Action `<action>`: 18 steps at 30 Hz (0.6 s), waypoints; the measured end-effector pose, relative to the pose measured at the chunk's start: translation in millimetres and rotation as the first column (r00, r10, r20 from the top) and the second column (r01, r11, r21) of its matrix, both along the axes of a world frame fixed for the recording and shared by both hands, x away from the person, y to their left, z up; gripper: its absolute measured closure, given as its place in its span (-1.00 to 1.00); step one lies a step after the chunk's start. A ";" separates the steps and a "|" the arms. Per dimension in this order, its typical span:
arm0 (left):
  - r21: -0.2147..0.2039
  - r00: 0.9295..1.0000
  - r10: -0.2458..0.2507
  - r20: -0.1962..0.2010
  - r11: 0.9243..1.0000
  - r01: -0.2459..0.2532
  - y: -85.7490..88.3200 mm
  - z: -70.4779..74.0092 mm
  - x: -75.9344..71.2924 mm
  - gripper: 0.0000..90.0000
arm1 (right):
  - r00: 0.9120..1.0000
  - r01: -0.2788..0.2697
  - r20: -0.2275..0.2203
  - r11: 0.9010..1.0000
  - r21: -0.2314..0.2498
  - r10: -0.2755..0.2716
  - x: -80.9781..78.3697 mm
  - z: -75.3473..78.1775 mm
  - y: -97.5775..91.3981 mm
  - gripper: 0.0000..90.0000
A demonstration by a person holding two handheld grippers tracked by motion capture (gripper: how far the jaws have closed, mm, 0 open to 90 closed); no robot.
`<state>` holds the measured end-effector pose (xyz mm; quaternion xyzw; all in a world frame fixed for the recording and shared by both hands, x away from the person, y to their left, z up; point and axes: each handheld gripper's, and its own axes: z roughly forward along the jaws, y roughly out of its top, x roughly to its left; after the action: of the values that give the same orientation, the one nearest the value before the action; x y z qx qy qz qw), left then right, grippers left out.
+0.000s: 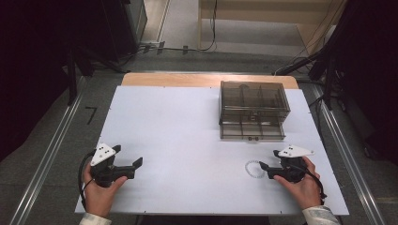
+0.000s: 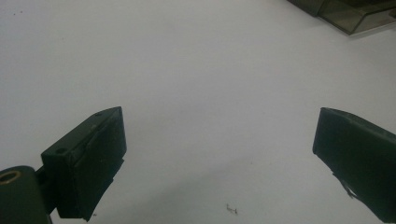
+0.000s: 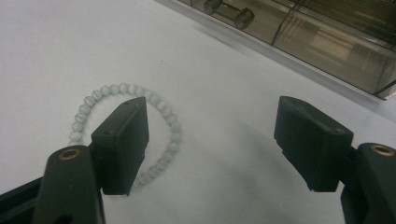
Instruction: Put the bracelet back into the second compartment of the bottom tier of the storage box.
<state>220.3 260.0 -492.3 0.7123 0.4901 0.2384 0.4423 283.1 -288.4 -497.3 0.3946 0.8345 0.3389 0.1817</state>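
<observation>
A bracelet of pale round beads (image 1: 253, 168) lies flat on the white table (image 1: 187, 136), near its front right. In the right gripper view the bead bracelet (image 3: 88, 100) is partly behind one jaw. My right gripper (image 1: 268, 162) is open just right of the bracelet, pointing left at it, with nothing between its jaws (image 3: 212, 140). My left gripper (image 1: 128, 156) is open at the front left over bare table (image 2: 219, 140). A smoky clear drawer box (image 1: 253, 110) stands at the back right, with its bottom drawer (image 1: 252, 131) pulled out.
The drawer box's pulled-out drawer has a small dark handle (image 3: 229, 13) and dividers inside. A wooden strip (image 1: 206, 79) runs along the table's far edge. Metal rails (image 1: 47, 154) flank the table. A tiny speck (image 2: 231, 209) lies on the surface by the left gripper.
</observation>
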 end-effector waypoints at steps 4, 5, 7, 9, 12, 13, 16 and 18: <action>-0.001 1.000 -0.002 0.000 1.000 0.002 0.0 -0.1 0.2 -0.92 | 1.000 -0.004 -0.005 1.000 -0.009 0.004 0.5 -0.9 2.0 -0.38; -0.001 1.000 -0.003 0.000 1.000 0.003 -0.1 -0.1 0.2 -0.92 | 1.000 -0.003 -0.007 1.000 -0.011 0.003 0.5 -1.1 2.4 -0.37; -0.002 1.000 -0.004 -0.001 1.000 0.004 -0.2 -0.1 0.2 -0.92 | 1.000 -0.002 -0.014 1.000 -0.016 0.002 0.5 -1.3 2.6 -0.32; -0.003 1.000 -0.003 0.000 1.000 0.003 -0.2 -0.1 0.2 -0.92 | 1.000 -0.003 -0.018 1.000 -0.017 0.002 0.5 -1.5 2.9 -0.26; -0.003 1.000 -0.003 -0.001 1.000 0.003 -0.2 -0.2 0.4 -0.92 | 1.000 -0.015 -0.026 1.000 -0.023 0.014 0.2 -1.5 4.3 -0.12; -0.005 1.000 -0.004 -0.001 1.000 0.004 -0.2 -0.2 0.4 -0.92 | 0.999 -0.024 -0.034 0.999 -0.028 0.023 0.2 -1.3 4.7 -0.05; -0.008 1.000 -0.006 0.000 1.000 0.006 -0.4 -0.2 0.4 -0.92 | 0.998 -0.040 -0.056 0.999 -0.025 0.039 -0.3 -2.2 8.2 0.10; -0.008 1.000 -0.006 0.000 1.000 0.006 -0.5 -0.2 0.3 -0.92 | 0.997 -0.056 -0.058 0.998 -0.039 0.054 -0.6 -2.7 11.3 0.19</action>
<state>220.6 259.5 -492.5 0.7121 0.4887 0.2352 0.4459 282.4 -277.1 -500.0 0.3772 0.8567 0.3153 0.1563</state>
